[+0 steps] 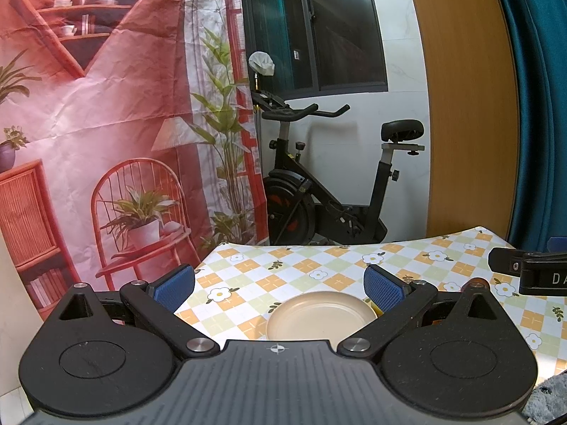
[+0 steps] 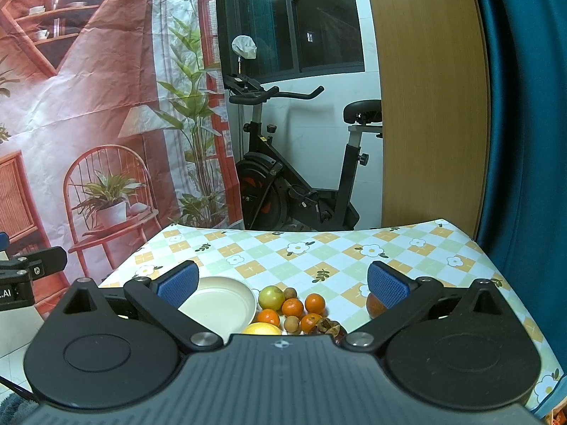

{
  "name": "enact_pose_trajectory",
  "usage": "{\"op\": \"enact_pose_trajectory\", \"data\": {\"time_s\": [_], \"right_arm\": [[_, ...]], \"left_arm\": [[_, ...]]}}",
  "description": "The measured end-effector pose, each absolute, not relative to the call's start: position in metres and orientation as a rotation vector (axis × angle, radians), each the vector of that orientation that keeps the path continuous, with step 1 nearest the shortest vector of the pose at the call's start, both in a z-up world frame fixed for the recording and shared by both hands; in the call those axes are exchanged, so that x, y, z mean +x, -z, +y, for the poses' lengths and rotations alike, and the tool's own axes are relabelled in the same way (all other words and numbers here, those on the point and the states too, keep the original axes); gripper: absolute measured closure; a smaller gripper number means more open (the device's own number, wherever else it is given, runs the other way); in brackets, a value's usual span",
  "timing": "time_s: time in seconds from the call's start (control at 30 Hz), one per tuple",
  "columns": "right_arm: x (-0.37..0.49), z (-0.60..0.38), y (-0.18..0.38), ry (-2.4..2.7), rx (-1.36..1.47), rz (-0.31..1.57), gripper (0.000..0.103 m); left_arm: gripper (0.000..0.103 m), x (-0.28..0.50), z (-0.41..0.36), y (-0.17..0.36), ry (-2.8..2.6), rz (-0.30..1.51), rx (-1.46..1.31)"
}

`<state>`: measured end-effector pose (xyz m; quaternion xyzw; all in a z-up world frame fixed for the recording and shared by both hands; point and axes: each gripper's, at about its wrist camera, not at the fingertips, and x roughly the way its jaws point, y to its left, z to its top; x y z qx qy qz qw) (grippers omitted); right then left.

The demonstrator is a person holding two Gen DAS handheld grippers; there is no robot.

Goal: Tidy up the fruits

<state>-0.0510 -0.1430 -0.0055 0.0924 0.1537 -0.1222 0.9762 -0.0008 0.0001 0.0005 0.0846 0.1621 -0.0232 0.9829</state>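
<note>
Blue ribbed pads (image 1: 173, 285) on the left gripper (image 1: 280, 285) stand wide apart with nothing between them, above the near part of a table covered in a checked cloth with white flowers (image 1: 319, 265). Between and just below those fingers lies a round cream plastic plate (image 1: 320, 315), bare inside. At the right edge of that view the black tip of the other tool pokes in.

On the right gripper (image 2: 283, 281) the fingers are likewise spread wide and grip nothing. Below the gap sits a cluster of fruit on the cloth: a green-yellow round fruit (image 2: 271, 297), four small orange mandarins (image 2: 292, 307), two little brown longans (image 2: 290, 293), a yellow lemon (image 2: 261, 328) partly hidden by the tool body, and a dark, dried-looking fruit (image 2: 327, 326). Another orange-red fruit (image 2: 375, 305) lies behind the right-hand finger, apart from the cluster. The cream plate sits just left of the fruit, touching none of it clearly.

Beyond the table stand a black exercise bike (image 2: 294, 184), a printed red backdrop (image 2: 88, 106) and a teal curtain (image 2: 524, 106).
</note>
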Motion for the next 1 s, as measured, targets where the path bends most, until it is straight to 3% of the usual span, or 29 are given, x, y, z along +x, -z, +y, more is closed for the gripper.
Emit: {"op": "enact_pose_trajectory", "data": {"time_s": [0.73,1.0], "right_arm": [[-0.052,-0.144,0.006,0.246,0.191,0.308,0.000],[-0.041,-0.151,0.009,0.234,0.175,0.310,0.000]], "left_arm": [[0.000,-0.002,-0.002,0.003,0.052,0.341,0.162],[0.000,0.034,-0.005,0.010,0.033,0.387,0.185]]}}
